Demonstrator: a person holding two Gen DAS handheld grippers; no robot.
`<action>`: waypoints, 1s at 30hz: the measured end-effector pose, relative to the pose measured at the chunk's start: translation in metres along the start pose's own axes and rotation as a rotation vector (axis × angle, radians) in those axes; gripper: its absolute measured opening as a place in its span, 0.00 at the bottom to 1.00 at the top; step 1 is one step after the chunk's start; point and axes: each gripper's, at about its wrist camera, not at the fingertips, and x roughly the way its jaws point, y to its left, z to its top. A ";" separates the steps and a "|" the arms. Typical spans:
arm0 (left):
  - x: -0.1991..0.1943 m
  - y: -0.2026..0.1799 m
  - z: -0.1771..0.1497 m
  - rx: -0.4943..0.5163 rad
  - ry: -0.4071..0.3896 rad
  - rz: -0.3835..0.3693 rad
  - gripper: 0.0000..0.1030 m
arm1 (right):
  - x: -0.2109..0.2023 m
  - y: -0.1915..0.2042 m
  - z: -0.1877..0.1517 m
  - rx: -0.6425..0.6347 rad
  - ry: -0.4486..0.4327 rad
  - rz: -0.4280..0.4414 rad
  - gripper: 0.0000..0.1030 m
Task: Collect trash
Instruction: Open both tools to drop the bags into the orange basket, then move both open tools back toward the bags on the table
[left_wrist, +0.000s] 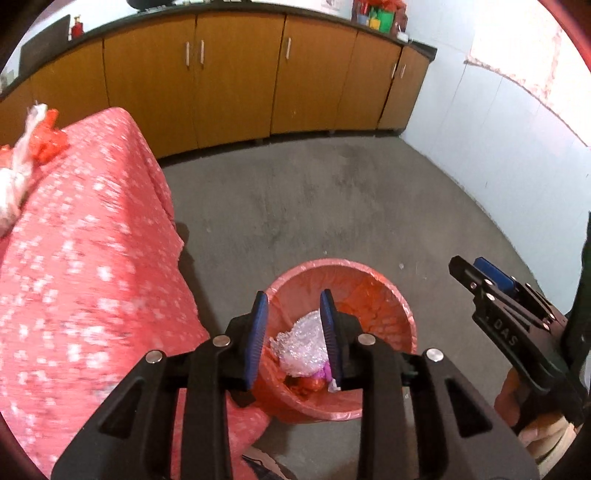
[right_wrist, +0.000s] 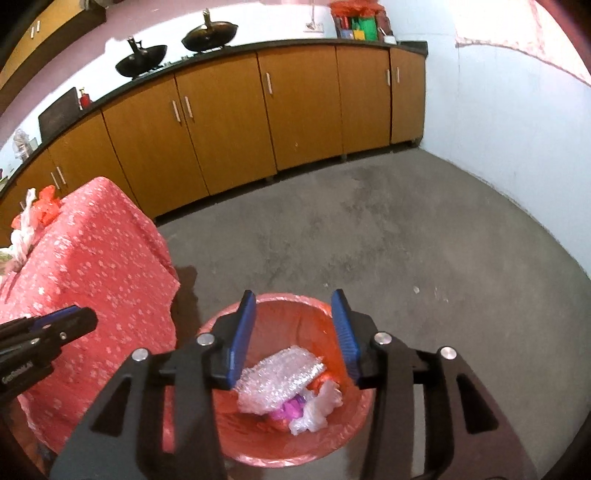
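A bin with a red liner (left_wrist: 388, 295) (right_wrist: 364, 402) stands on the floor beside the table. Inside it lie crumpled bubble wrap (left_wrist: 303, 347) (right_wrist: 277, 376), a white plastic scrap (right_wrist: 317, 406) and a pink-purple wrapper (right_wrist: 290, 408). My left gripper (left_wrist: 293, 299) hangs above the bin's near side, open, with nothing between its blue pads. My right gripper (right_wrist: 294, 299) hovers over the bin too, open and empty. Each gripper shows in the other's view: the right one (left_wrist: 465, 269), the left one (right_wrist: 74, 317). White and orange plastic trash (left_wrist: 22, 162) (right_wrist: 33, 214) lies on the table's far left.
A table under a pink dotted cloth (left_wrist: 92, 258) (right_wrist: 103, 266) fills the left side, its corner close to the bin. Wooden cabinets (left_wrist: 236, 81) (right_wrist: 221, 129) run along the back under a dark counter. A pale wall (right_wrist: 498, 129) closes the right. Grey floor (right_wrist: 369, 221) lies between.
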 end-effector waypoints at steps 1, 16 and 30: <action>-0.006 0.004 0.000 -0.002 -0.009 0.001 0.30 | -0.003 0.006 0.004 -0.009 -0.008 0.010 0.43; -0.143 0.158 -0.026 -0.132 -0.250 0.227 0.43 | -0.049 0.197 0.049 -0.204 -0.097 0.293 0.51; -0.202 0.339 -0.066 -0.382 -0.306 0.508 0.47 | -0.054 0.399 0.046 -0.316 -0.076 0.478 0.58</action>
